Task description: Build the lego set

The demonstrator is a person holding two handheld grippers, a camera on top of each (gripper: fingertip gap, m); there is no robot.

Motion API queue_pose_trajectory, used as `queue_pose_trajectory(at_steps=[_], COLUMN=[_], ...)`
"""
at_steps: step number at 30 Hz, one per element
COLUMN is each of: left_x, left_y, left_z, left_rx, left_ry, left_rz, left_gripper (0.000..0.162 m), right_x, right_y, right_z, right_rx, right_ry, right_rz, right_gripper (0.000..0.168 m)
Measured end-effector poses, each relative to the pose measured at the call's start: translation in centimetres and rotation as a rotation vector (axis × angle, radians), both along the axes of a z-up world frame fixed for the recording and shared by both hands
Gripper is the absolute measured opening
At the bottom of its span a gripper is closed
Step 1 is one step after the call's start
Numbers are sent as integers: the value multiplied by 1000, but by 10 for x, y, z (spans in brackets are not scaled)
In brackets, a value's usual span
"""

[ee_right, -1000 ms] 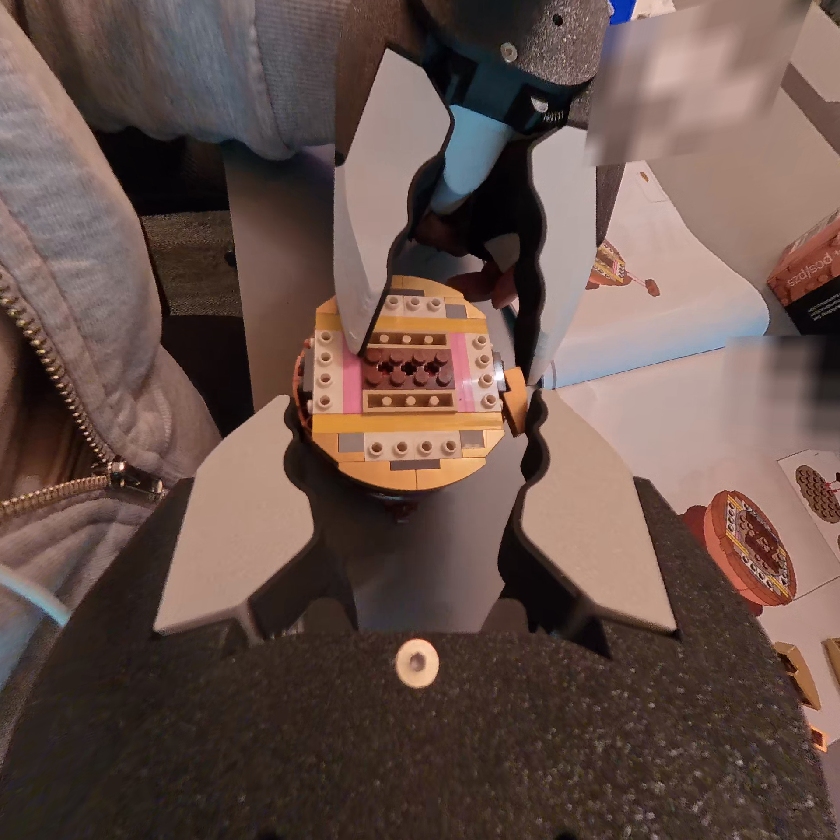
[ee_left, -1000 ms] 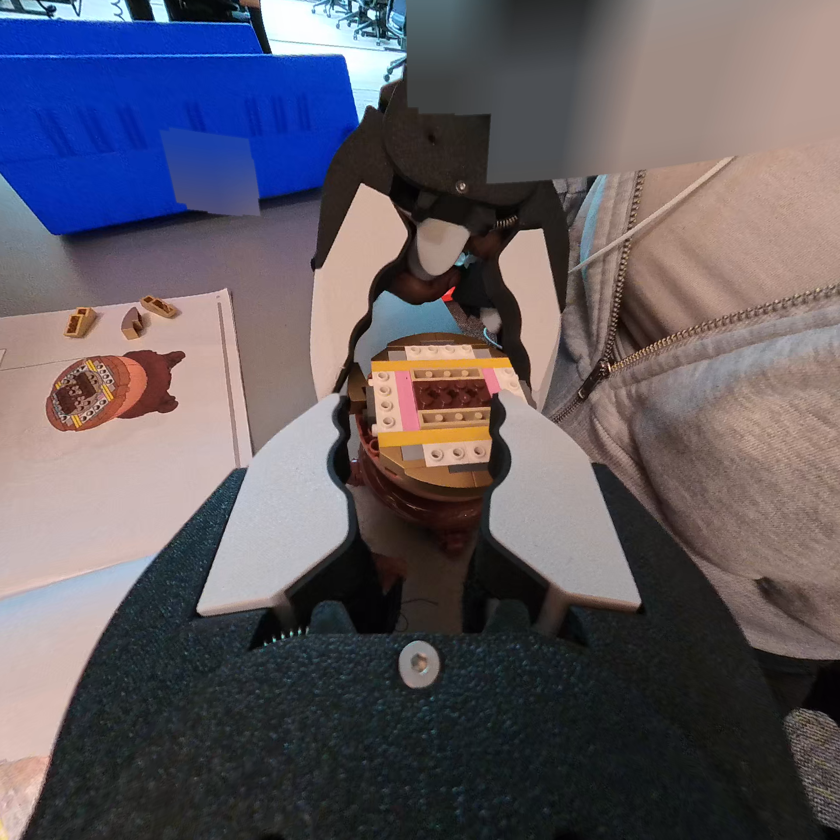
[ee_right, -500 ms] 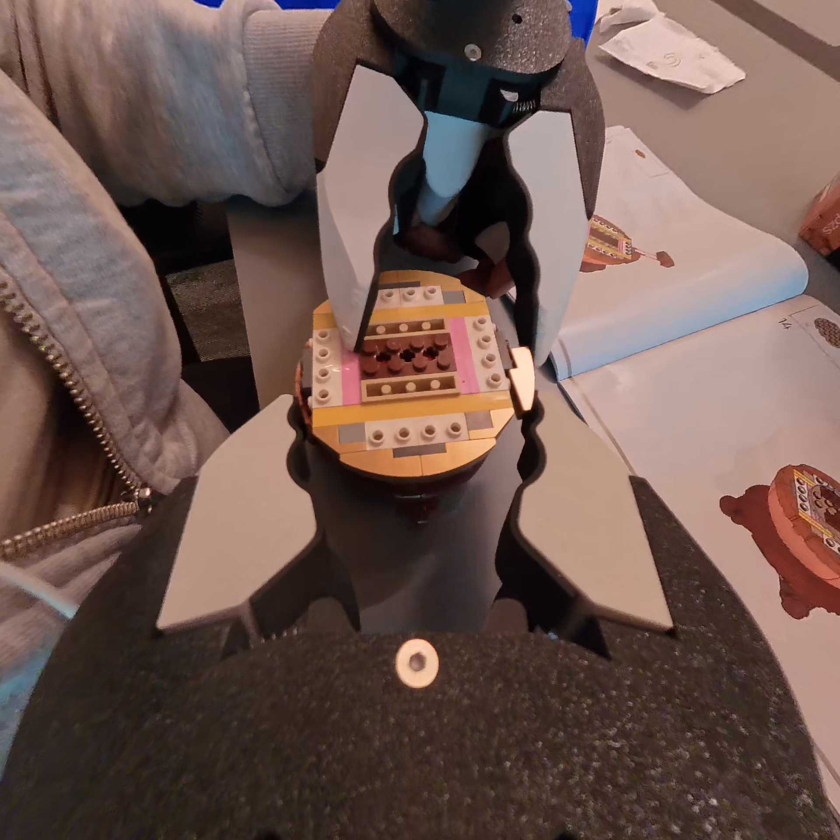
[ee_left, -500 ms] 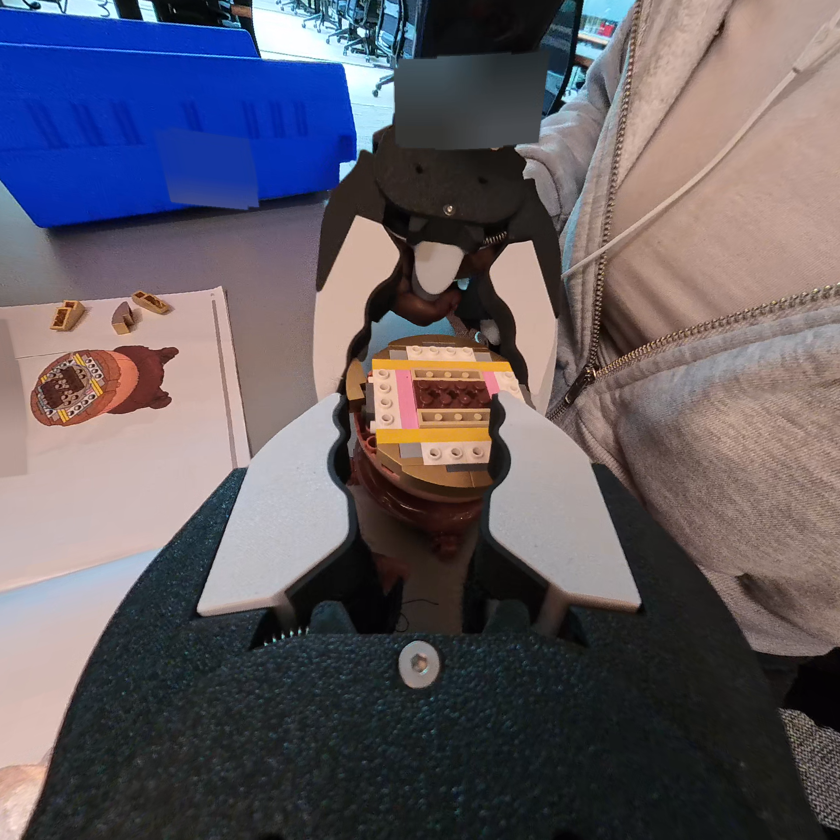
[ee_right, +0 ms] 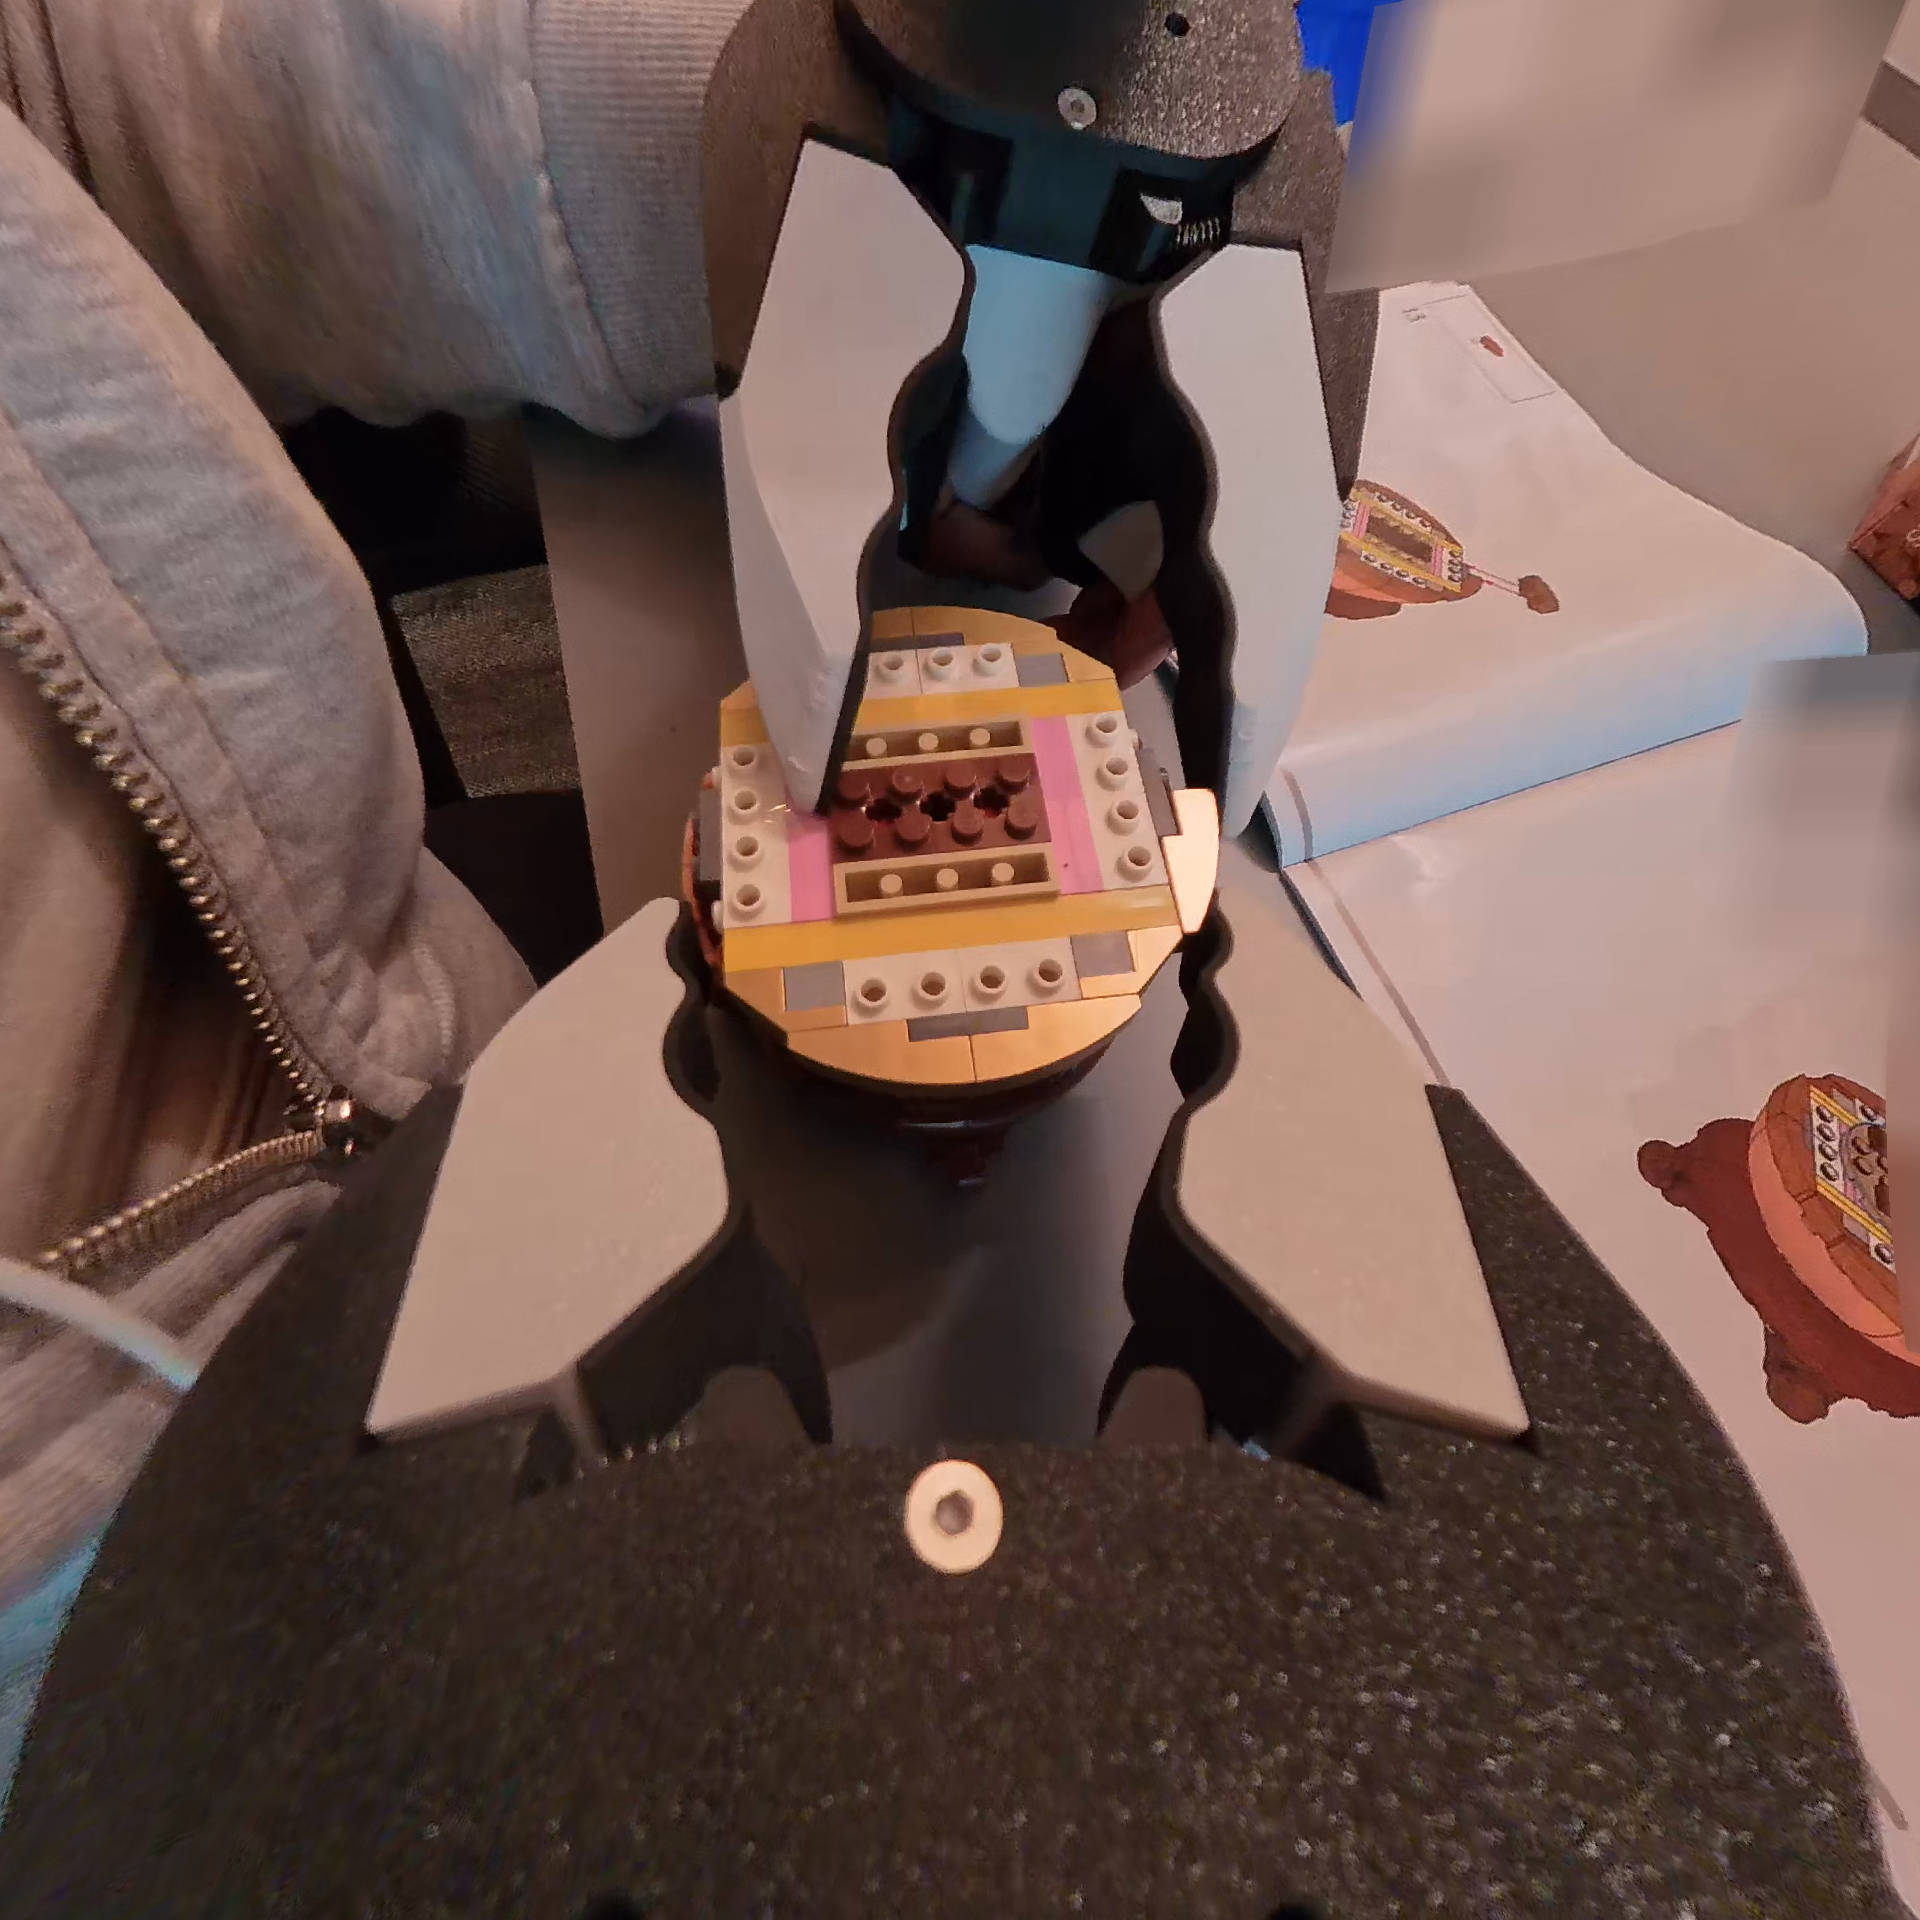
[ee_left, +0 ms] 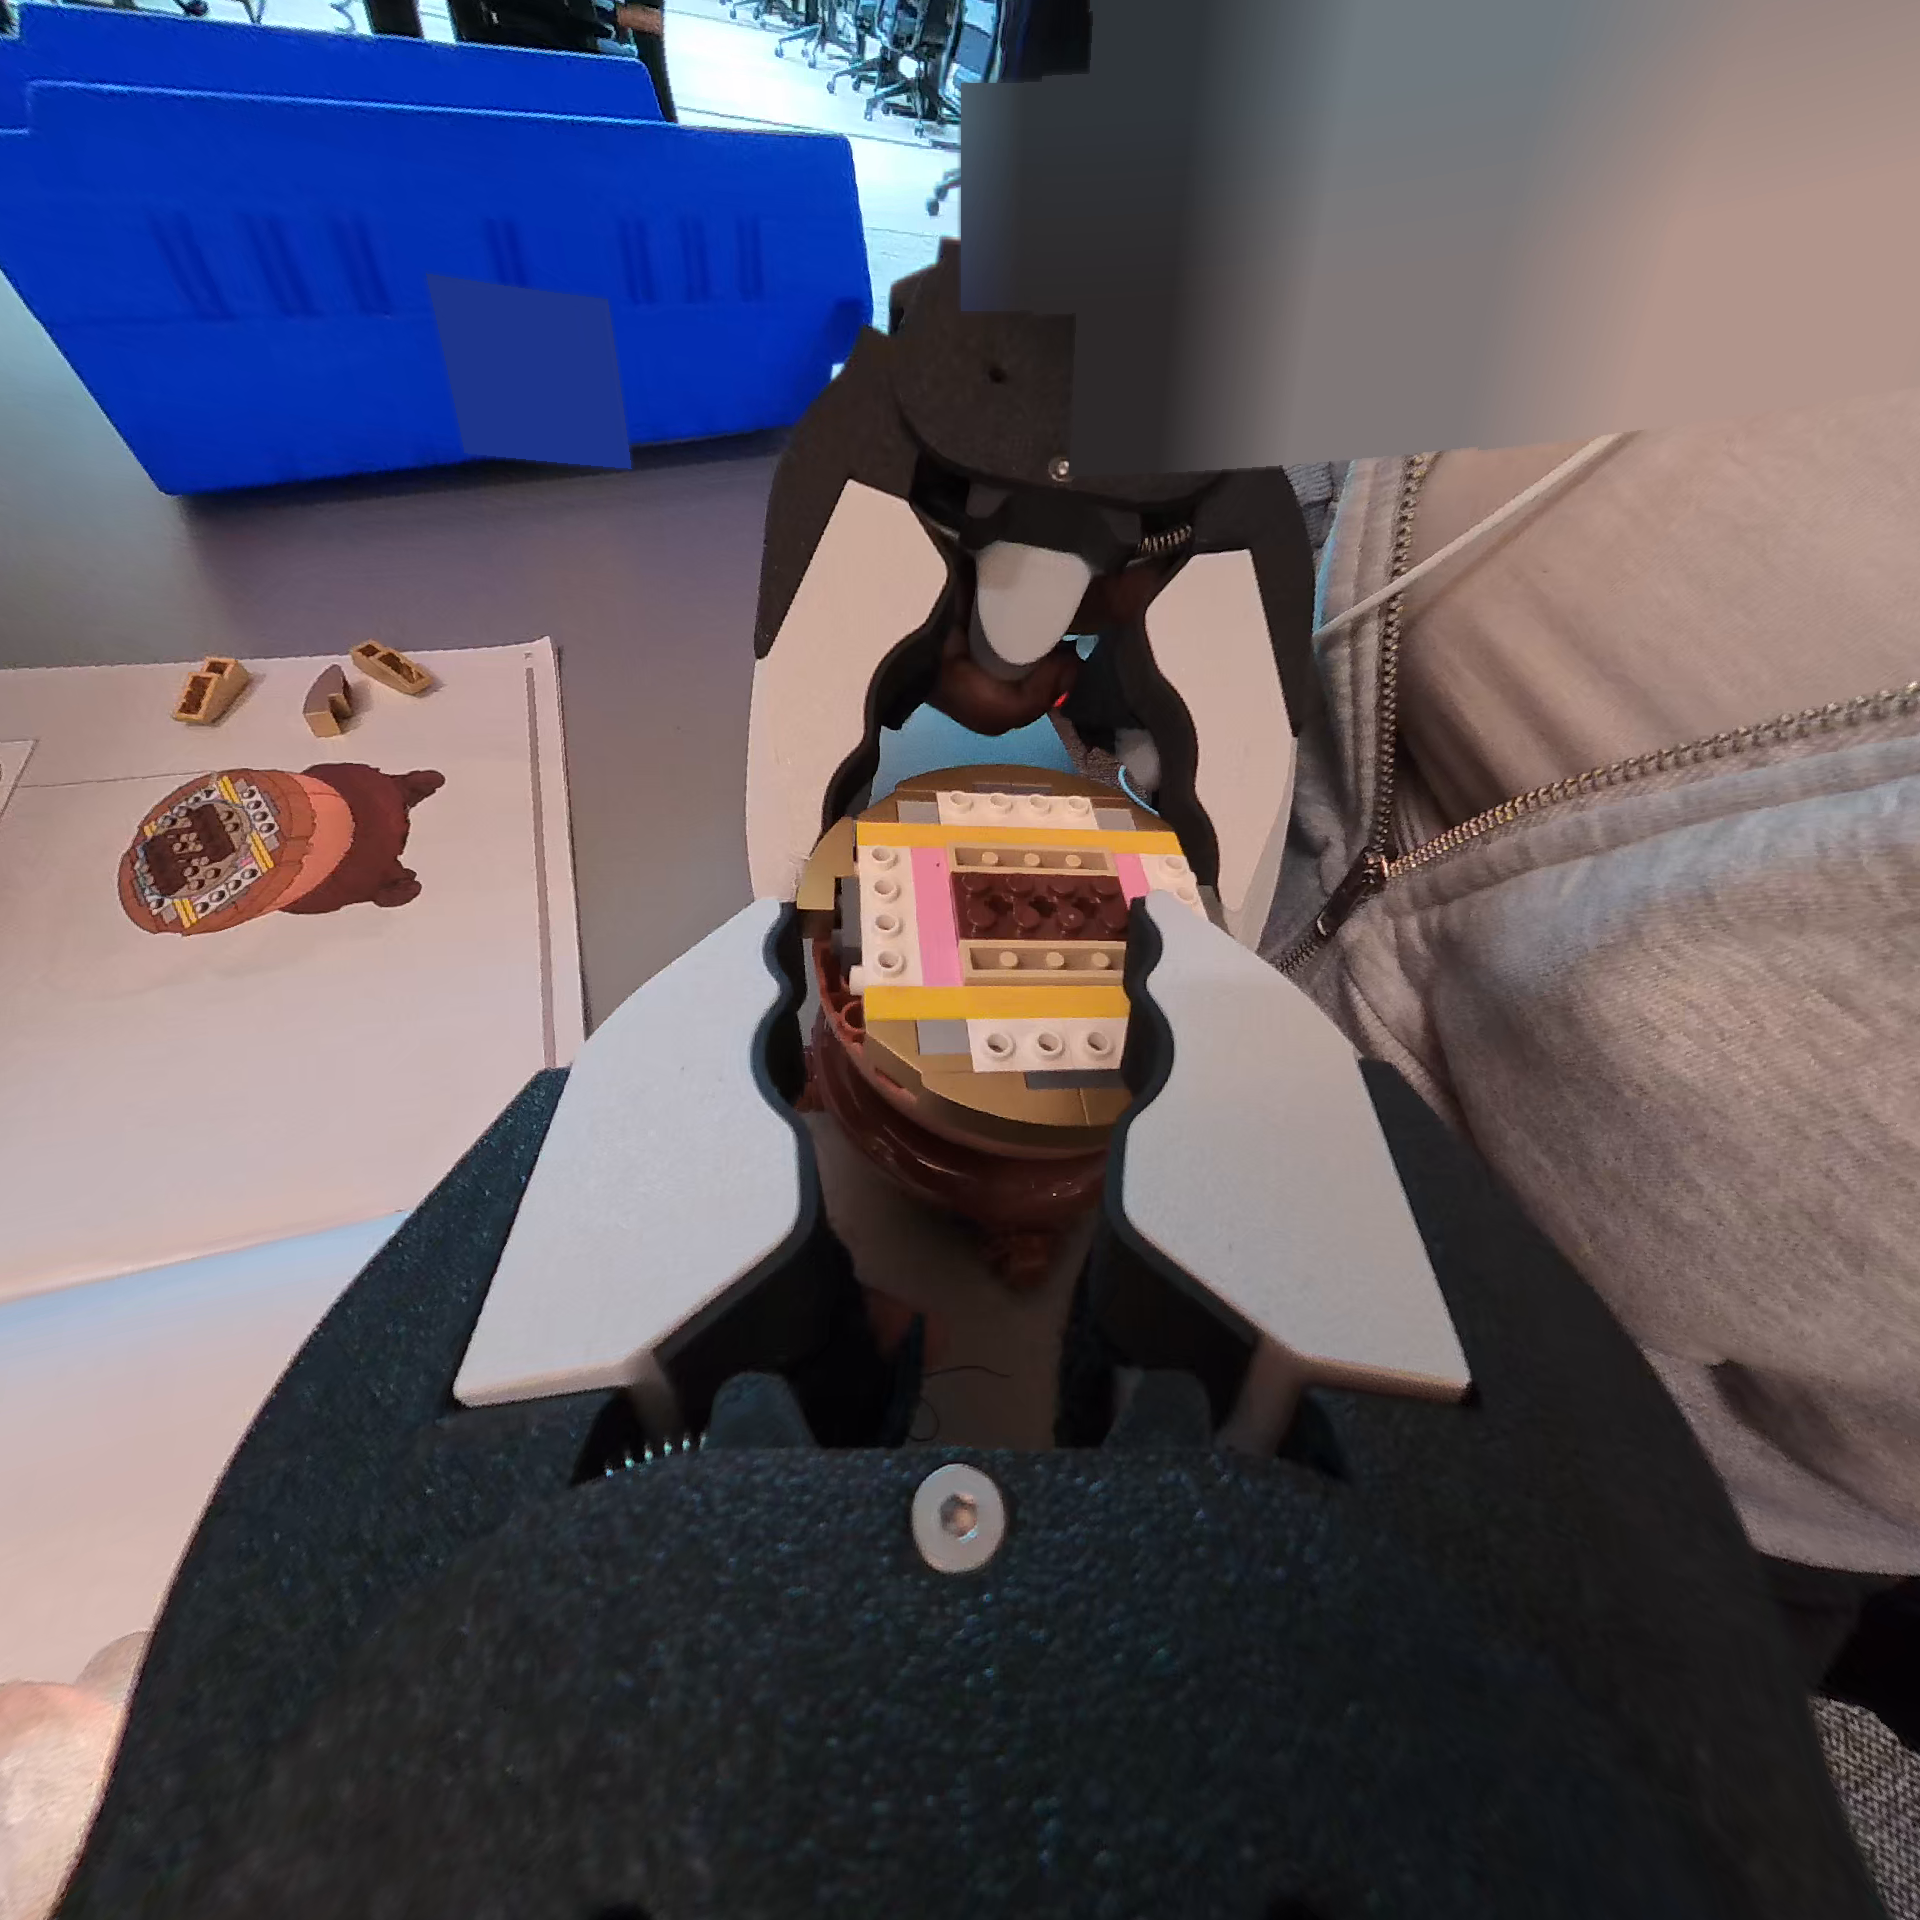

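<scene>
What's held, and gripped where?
The lego model, apparently by the left gripper, fingers across opposite sides of its round top. The right gripper also straddles it, one tip beside the tan side piece; its grip can't be told.

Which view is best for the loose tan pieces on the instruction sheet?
Left wrist view: three loose tan pieces lie unobstructed on the instruction sheet, left of the left gripper. Right wrist view shows none of them, only printed pages beside the model.
</scene>
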State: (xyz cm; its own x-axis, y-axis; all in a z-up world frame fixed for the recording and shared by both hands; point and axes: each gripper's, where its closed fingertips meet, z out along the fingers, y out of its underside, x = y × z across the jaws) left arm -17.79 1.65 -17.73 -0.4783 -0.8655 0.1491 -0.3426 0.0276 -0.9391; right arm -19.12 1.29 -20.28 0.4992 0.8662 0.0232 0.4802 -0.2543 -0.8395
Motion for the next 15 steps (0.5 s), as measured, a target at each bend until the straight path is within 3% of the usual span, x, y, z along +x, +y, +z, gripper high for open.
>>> queue_pose_trajectory(at_steps=[15], left_x=[-1], left_y=[-2], left_z=[0], left_rx=[34], left_ry=[27], left_rz=[-2], left_gripper=[59], right_x=[0], right_y=[-1], right_z=[-1], right_rx=[-13], right_ry=[1], right_rz=[15], right_gripper=[86])
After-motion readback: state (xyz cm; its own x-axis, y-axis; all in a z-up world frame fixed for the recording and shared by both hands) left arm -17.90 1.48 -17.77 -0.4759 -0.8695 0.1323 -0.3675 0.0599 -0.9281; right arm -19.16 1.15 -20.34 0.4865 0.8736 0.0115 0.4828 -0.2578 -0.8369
